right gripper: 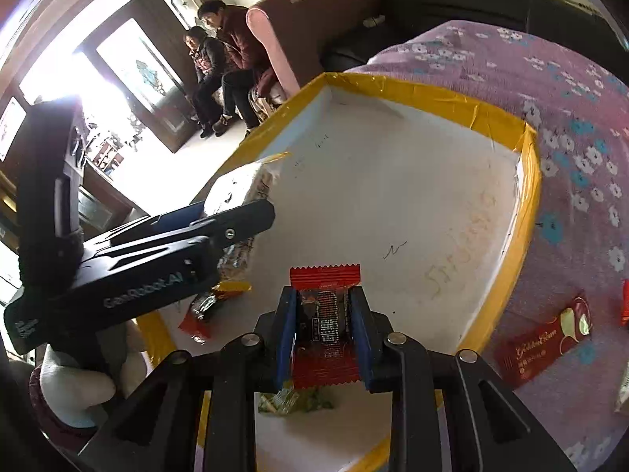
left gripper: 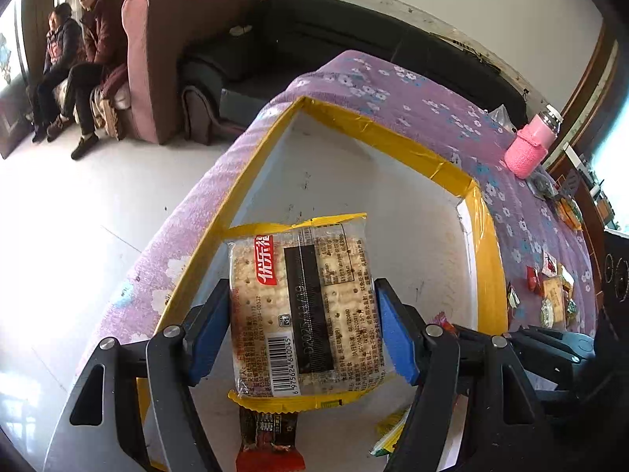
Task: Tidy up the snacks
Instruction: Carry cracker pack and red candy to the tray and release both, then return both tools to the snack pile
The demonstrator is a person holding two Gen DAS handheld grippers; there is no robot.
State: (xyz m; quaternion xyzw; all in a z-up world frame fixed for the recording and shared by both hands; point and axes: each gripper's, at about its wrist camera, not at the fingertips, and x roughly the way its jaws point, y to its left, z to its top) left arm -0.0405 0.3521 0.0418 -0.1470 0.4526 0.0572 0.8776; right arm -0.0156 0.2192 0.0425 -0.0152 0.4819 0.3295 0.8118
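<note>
Cracker pack (left gripper: 302, 306) clamped by left gripper (left gripper: 302, 314), held over tray (left gripper: 487, 259). Red candy (right gripper: 325, 326) pinched by right gripper (right gripper: 325, 334), also above tray. Risk: grippers crowded close; collision likely, pack knocked loose if released together.

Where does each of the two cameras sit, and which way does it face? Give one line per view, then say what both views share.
Left wrist view: sits on the left gripper, looking along its fingers down into the yellow-rimmed box; its blue pads clamp a cracker pack.
Right wrist view: sits on the right gripper, facing the same box; its pads clamp a red candy wrapper, and the left gripper shows from the side.
Shared: the box, the purple floral cloth, the sofa and two seated people.
</note>
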